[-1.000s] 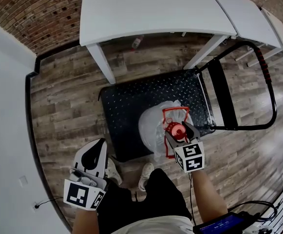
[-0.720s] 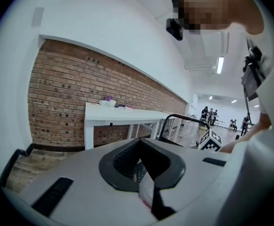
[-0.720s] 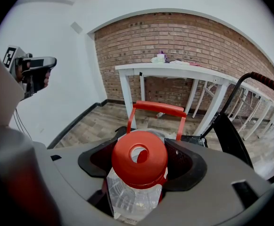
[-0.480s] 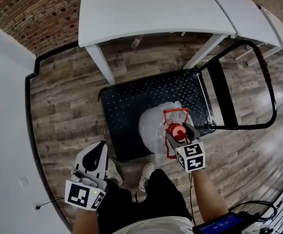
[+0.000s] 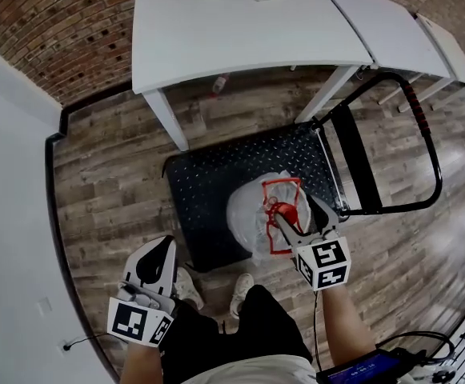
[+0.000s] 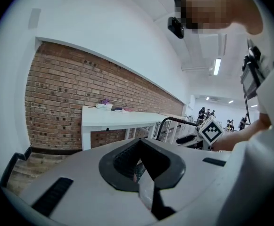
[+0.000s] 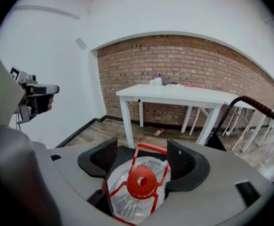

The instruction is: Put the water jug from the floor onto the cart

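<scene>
Standing upright on the cart (image 5: 216, 174), the water jug (image 5: 248, 210) has its long axis vertical. Its neck and red cap (image 5: 290, 211) point straight up toward the head camera, so in the head view it shows mostly as a round clear body. It sits on the near right part of the black studded deck, close to the end where the cart's push bar (image 5: 434, 166) rises. A red carrying handle (image 5: 280, 184) frames the cap.

The right gripper (image 5: 294, 213) is over the top of the jug. In the right gripper view its jaws stand wide apart, one on each side of the jug's neck (image 7: 137, 206), with the cap (image 7: 140, 181) and the handle (image 7: 151, 148) between them. Whether either pad touches the red handle cannot be made out. The gripper (image 7: 141, 154) points toward the white table (image 7: 174, 94) and the brick wall (image 7: 184, 65) behind it.

The left gripper (image 5: 160, 250) is held low at the person's left side, well apart from the cart, above the wooden floor (image 5: 104, 182) and just beside a white shoe (image 5: 188, 282). In its own view the jaws are brought together with nothing held between them (image 6: 139, 166).
</scene>
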Demonstrator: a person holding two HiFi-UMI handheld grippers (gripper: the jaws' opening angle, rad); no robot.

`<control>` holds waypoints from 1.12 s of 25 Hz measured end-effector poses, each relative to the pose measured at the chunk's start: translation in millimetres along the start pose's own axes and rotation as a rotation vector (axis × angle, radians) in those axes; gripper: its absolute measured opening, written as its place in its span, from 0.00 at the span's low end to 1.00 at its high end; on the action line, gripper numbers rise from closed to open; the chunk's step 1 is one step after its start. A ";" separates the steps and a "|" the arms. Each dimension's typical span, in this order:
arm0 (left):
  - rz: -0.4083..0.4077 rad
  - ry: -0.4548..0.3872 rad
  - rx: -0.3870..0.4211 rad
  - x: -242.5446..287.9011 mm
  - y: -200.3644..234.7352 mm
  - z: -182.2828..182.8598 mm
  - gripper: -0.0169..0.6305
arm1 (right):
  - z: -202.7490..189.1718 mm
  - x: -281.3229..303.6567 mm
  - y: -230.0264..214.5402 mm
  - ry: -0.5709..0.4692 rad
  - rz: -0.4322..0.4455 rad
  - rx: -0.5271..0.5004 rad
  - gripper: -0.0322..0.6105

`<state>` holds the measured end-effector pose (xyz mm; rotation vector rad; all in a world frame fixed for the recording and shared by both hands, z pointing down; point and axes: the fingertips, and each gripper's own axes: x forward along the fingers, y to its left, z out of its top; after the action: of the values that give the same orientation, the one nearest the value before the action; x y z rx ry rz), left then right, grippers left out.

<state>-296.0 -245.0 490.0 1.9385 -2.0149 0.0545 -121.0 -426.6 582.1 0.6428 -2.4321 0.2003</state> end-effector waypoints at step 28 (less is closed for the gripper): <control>-0.334 -0.198 0.100 -94.1 -29.5 196.6 0.03 | 248.4 -286.8 120.2 -0.617 -0.383 0.006 0.29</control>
<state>-309.2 -207.8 273.6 2.4024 -1.8031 -0.1247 -109.7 -278.5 212.9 1.3098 -2.8042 -0.1764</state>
